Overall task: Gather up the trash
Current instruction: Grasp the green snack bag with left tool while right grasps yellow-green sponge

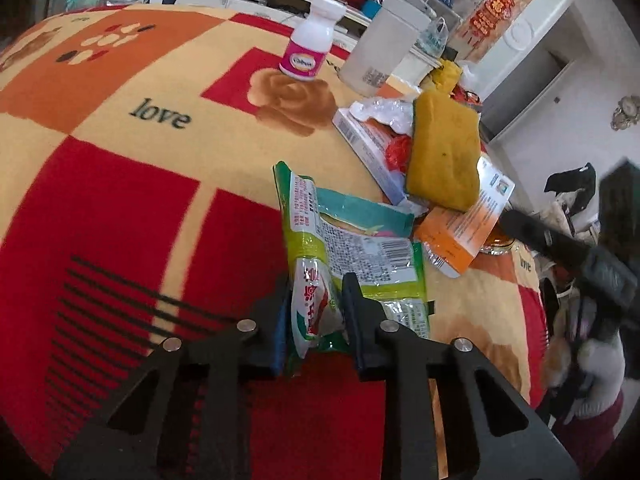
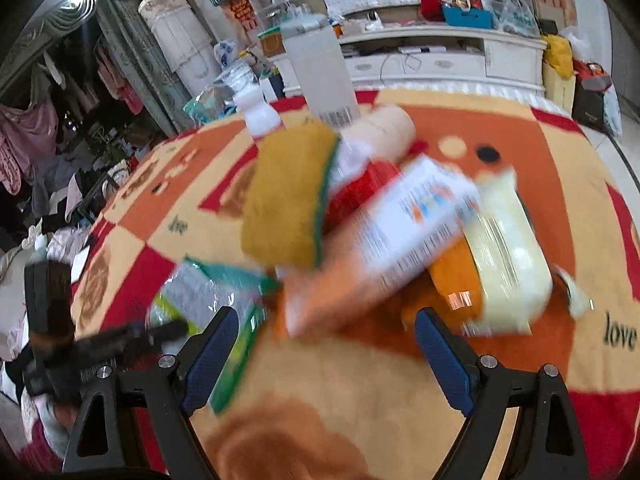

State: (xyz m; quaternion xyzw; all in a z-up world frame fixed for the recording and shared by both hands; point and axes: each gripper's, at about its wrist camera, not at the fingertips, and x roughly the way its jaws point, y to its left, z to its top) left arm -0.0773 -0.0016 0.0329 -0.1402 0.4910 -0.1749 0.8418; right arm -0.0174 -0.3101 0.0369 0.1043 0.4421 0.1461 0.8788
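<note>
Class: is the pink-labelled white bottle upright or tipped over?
Upright: the pink-labelled white bottle stands on its base on the patterned blanket, cap at top.

Pink-labelled white bottle on patterned blanket.

Sponge atop boxes, wrapper in front, bottle behind.

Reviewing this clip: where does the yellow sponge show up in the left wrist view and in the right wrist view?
Left wrist view: the yellow sponge is right of centre, lying on top of the pile of boxes and wrappers.
Right wrist view: it sits just left of centre, upper middle, tilted against the pile, slightly blurred.
Shared landmark: the white bottle with the pink label stands behind the pile in both views.
</note>
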